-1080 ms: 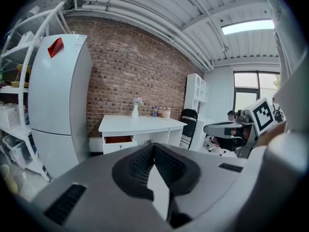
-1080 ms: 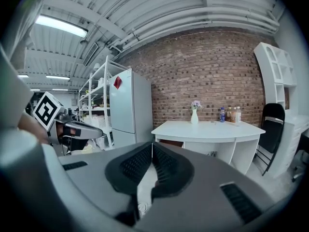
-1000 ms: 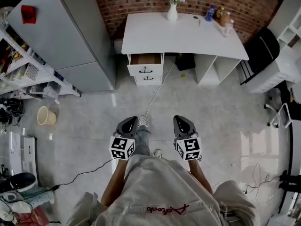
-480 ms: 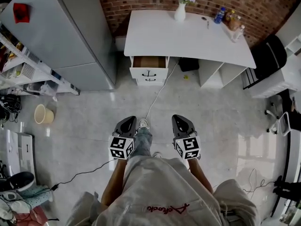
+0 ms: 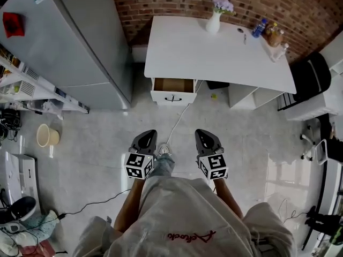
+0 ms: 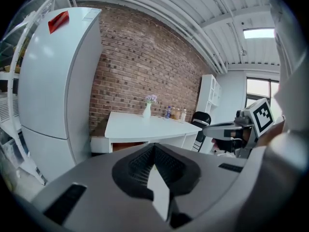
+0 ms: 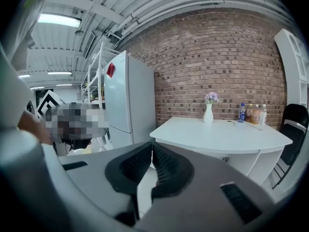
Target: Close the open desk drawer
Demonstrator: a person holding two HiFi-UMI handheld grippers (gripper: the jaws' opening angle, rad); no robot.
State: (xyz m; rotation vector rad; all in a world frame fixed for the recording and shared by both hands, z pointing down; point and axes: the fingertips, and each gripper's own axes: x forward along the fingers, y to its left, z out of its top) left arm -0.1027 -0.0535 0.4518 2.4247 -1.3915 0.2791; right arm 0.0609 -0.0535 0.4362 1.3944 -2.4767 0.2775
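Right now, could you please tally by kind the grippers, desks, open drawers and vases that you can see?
grippers: 2 (left gripper, right gripper)
desk: 1
open drawer: 1
vase: 1
total: 5

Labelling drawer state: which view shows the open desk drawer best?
Head view: it looks down into the drawer, brown inside and white front both showing, pulled out from the desk. Left gripper view catches only a brown sliver under the desk's top. Right gripper view shows the desk, but no drawer can be made out.
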